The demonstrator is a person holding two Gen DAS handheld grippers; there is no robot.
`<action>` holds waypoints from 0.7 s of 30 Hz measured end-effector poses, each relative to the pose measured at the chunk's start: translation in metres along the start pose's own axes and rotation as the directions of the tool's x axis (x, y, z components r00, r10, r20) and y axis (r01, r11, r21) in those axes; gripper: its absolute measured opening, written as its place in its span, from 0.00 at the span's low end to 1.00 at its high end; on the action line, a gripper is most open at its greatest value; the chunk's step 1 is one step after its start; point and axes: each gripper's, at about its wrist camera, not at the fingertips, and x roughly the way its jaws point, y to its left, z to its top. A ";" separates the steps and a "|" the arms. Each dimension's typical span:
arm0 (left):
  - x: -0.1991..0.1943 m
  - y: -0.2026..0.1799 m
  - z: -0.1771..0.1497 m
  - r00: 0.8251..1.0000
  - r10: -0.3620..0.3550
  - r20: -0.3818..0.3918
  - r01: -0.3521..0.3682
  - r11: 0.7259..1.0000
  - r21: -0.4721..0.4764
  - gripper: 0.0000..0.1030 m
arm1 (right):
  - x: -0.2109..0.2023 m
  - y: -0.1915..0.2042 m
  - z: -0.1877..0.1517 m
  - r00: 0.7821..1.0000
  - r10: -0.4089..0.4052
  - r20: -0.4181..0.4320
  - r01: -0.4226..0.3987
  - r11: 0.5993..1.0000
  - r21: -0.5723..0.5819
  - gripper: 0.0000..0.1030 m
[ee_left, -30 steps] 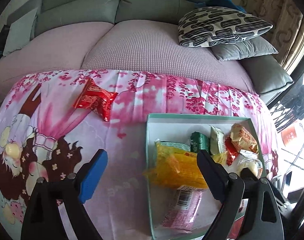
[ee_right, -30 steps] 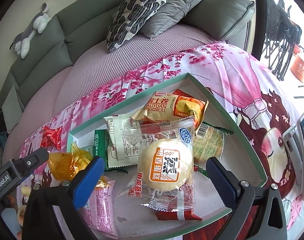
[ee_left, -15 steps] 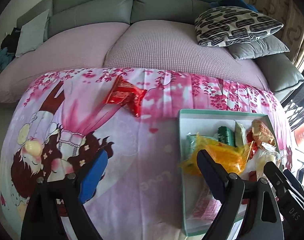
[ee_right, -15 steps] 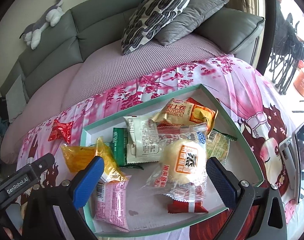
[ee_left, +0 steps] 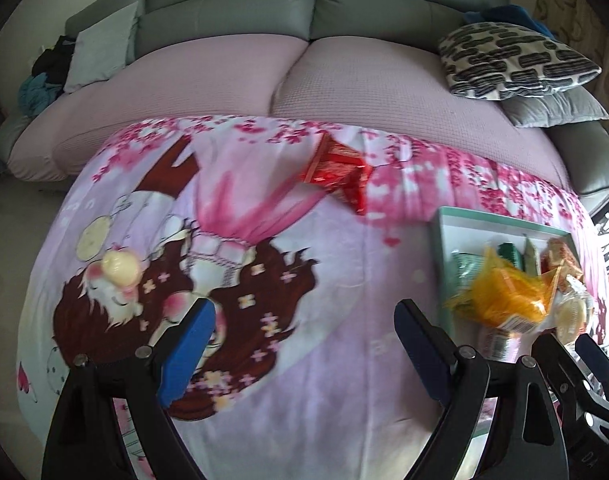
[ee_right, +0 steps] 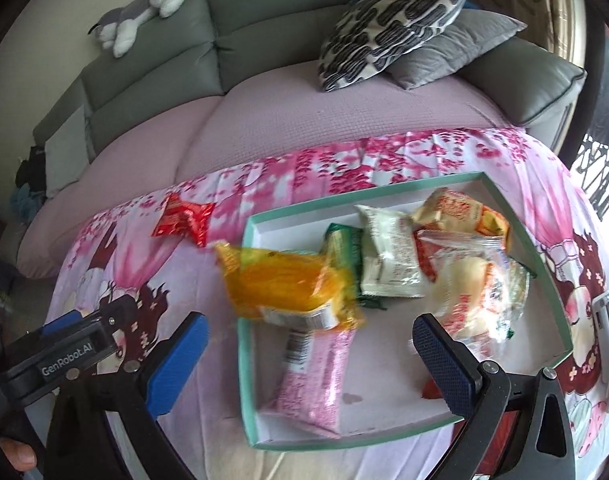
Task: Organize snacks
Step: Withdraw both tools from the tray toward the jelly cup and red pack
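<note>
One red snack packet (ee_left: 336, 168) lies on the printed cloth (ee_left: 304, 360) at upper centre of the left view, long axis running upper left to lower right. One green-rimmed tray (ee_right: 246, 312) holds about seven packets, the yellow one (ee_right: 280, 284) overhanging its left rim. Left gripper (ee_left: 300, 350) and right gripper (ee_right: 304, 356): jaws apart, empty.

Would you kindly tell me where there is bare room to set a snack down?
The blanket left of the green tray is bare below the red packet. Inside the tray, only the near right corner by the pink packet is free; its middle and far side are piled.
</note>
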 end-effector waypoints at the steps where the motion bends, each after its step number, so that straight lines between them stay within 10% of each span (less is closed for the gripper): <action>1: 0.000 0.005 -0.001 1.000 0.005 -0.001 -0.005 1.000 -0.005 0.88 | 0.001 0.005 -0.001 1.000 0.005 -0.005 -0.006 1.000 -0.012 1.00; 21: 0.020 0.114 -0.030 0.993 0.089 -0.074 -0.098 0.985 -0.142 0.88 | 0.031 0.098 -0.026 0.989 0.063 -0.132 -0.088 0.977 -0.193 1.00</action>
